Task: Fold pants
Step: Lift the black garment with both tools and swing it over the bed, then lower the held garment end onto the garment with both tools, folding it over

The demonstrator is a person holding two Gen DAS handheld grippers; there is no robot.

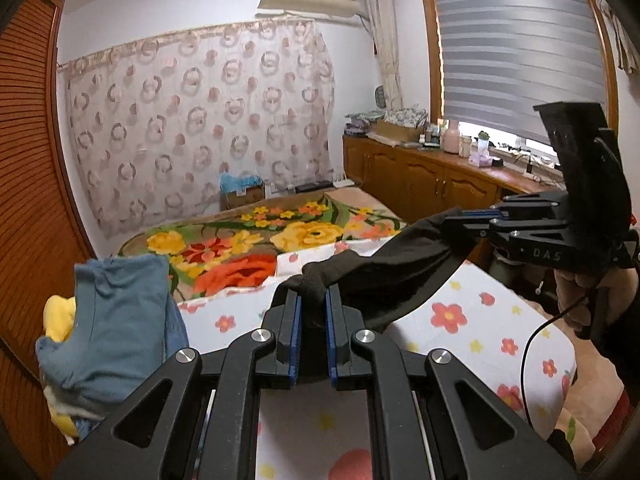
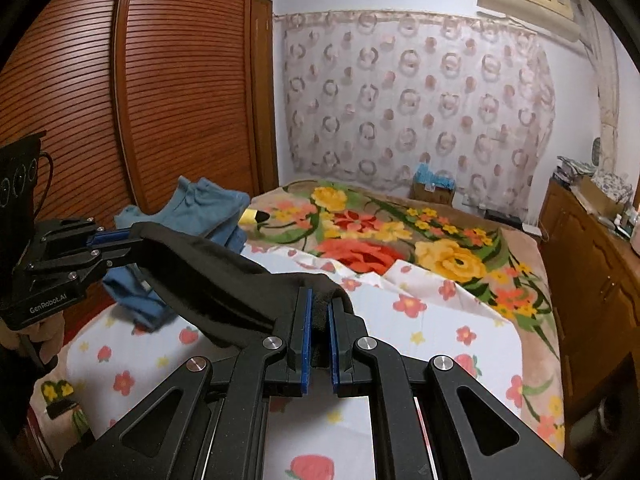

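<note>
The black pants (image 1: 400,264) are held stretched above the white flowered sheet (image 1: 472,320), one edge clamped in the left gripper (image 1: 313,300) and the other in the right gripper (image 2: 318,312), so lowering onto the sheet is judged the next requirement.

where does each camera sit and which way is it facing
Left wrist: sits on the left gripper, looking along its fingers across the flower-print bed sheet toward the window blind; the right gripper and its hand show at right.
Right wrist: sits on the right gripper, looking toward the slatted wooden wardrobe doors; the left gripper shows at left.
Shared: black fabric pants stretched between both grippers, blue folded clothes, circle-print wall curtain.
</note>
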